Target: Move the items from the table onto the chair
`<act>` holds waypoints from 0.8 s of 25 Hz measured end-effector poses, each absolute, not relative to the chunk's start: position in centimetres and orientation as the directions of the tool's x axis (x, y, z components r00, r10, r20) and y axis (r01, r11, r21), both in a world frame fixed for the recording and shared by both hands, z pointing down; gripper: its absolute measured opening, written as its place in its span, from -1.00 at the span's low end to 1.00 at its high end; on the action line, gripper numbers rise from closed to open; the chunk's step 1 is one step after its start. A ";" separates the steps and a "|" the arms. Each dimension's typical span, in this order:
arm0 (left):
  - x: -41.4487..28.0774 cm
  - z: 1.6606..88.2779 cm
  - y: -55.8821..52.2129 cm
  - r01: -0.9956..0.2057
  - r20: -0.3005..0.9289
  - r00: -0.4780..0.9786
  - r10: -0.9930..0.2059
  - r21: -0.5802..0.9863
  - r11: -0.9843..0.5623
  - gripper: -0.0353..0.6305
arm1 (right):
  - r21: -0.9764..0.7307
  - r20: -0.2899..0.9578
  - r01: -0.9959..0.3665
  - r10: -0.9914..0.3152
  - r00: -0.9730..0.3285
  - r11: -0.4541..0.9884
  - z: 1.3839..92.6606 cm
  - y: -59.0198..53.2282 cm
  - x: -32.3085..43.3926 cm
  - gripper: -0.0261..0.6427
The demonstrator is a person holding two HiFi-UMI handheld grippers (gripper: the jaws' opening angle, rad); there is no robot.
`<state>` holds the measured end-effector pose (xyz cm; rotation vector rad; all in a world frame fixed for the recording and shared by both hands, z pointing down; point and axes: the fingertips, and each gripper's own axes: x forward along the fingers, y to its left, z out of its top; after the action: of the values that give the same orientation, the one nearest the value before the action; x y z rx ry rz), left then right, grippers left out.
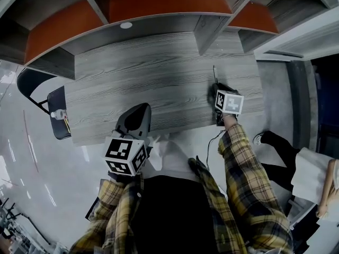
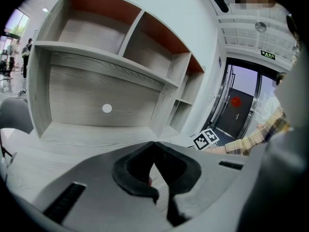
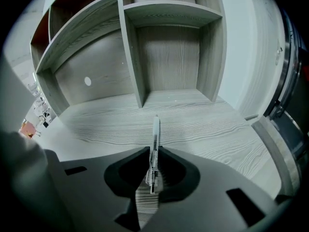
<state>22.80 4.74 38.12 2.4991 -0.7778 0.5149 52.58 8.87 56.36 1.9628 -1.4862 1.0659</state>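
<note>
Pen [image 3: 155, 134] pinched near its end by right gripper [image 3: 153, 174]; to be lifted level, carried to chair [image 1: 57, 97]. Left gripper [image 2: 155, 170] closed, empty.

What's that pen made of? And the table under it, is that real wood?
The pen looks like plastic: a clear, glossy barrel with dark parts showing through it, and a white far end. The table has a matte grey surface with a very even wood grain. That could be a printed laminate rather than solid wood; the pictures do not settle it.
</note>
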 end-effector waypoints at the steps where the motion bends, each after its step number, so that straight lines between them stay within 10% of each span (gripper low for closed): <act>1: 22.5 38.1 4.7 -0.607 0.472 0.768 -0.432 0.323 -0.726 -0.88 | -0.102 0.790 -0.943 -0.602 0.116 -0.316 56.0 8.8 52.3 -0.73; 20: 5.0 36.1 0.1 -0.734 0.405 0.678 -0.613 0.356 -0.578 -0.88 | -0.226 0.616 -0.973 -0.768 -0.174 0.039 45.2 -0.3 29.4 -0.73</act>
<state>4.97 0.09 36.06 2.3908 -1.0399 0.3243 29.37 -0.29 45.21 1.7674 -1.9975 0.8780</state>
